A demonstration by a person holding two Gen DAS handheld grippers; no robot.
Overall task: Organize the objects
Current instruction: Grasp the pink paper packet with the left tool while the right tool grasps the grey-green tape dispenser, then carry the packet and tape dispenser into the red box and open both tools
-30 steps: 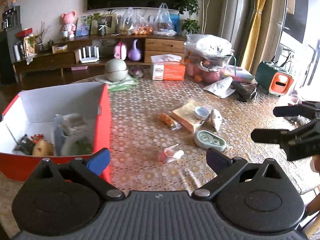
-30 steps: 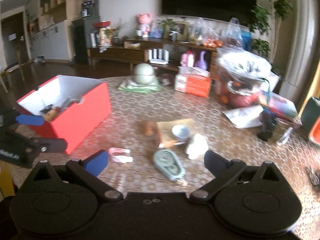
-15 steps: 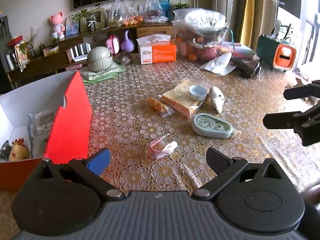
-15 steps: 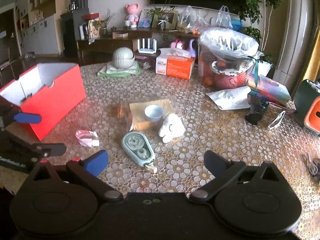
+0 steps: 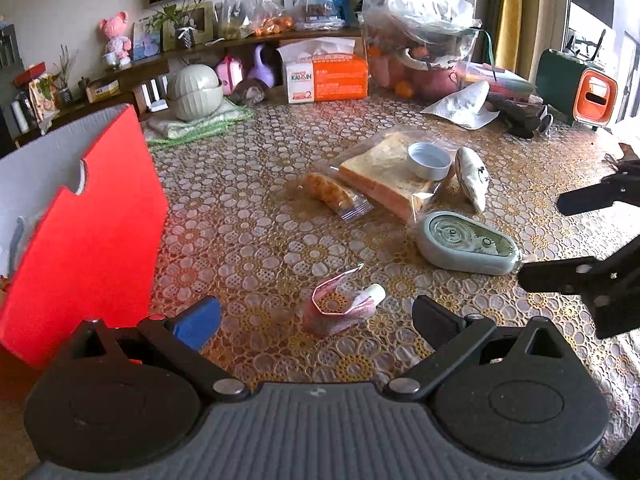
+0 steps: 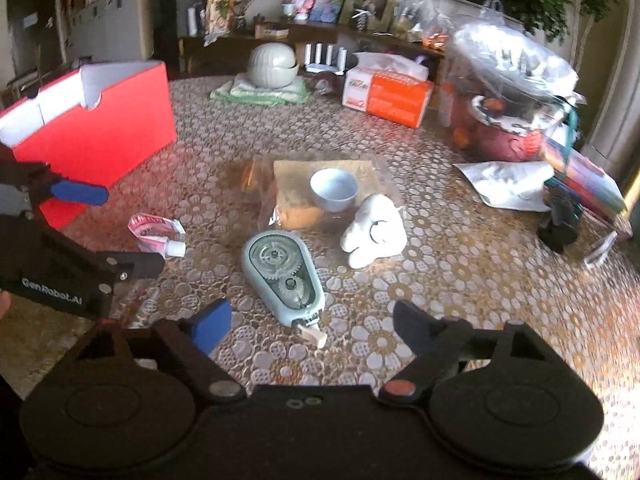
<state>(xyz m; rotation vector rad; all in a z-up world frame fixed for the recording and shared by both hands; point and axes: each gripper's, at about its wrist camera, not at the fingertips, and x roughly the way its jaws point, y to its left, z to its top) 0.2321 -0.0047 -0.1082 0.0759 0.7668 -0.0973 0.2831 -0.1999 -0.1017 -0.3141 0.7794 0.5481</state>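
The left gripper (image 5: 316, 318) is held wide apart above a crumpled pink plastic tube (image 5: 342, 306); the right gripper (image 6: 310, 330) is likewise spread over a glossy pale-green tape dispenser (image 6: 284, 276). Bare lace-patterned tablecloth (image 5: 248, 232) is seen between these and the red cardboard box (image 5: 86, 236).

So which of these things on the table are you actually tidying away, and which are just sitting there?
Likely part of the job:
red cardboard box
crumpled pink sachet with white cap
pale green correction-tape dispenser
bagged bread slices
small blue-grey bowl
white soft toy
wrapped fried snack

Just lying about:
orange tissue box
green folded cloth
plastic-covered fruit basket
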